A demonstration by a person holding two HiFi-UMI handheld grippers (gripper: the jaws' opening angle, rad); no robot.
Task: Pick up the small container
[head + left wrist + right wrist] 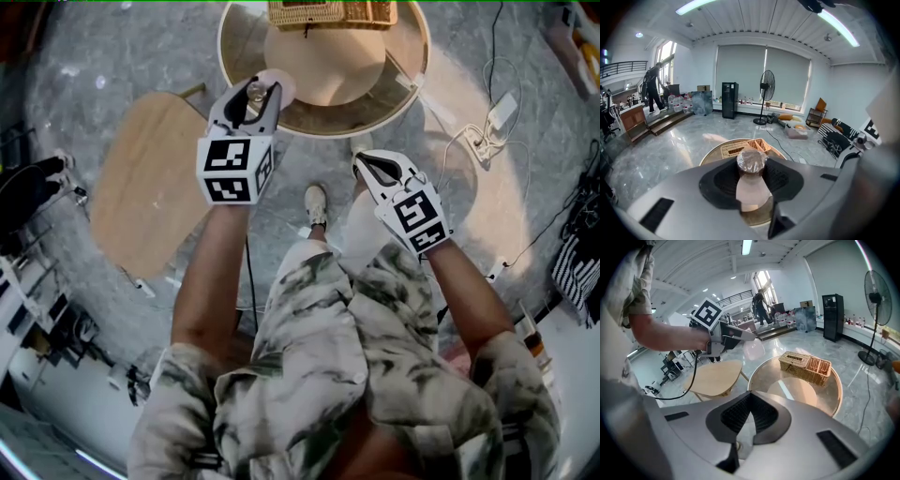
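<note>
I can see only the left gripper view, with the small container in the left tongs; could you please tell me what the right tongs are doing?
Observer: The right tongs are closed, with nothing between them.
Operator: Thank you. Where are they?
Observer: Over the floor, just off the near rim of the round table.
Operator: Is there any furniture near that table that I can't see?
Observer: Yes, a wooden side table stands at its left in the head view.

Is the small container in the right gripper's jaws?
No, the right gripper is empty with jaws together; the small container sits between the left gripper's jaws.
</note>
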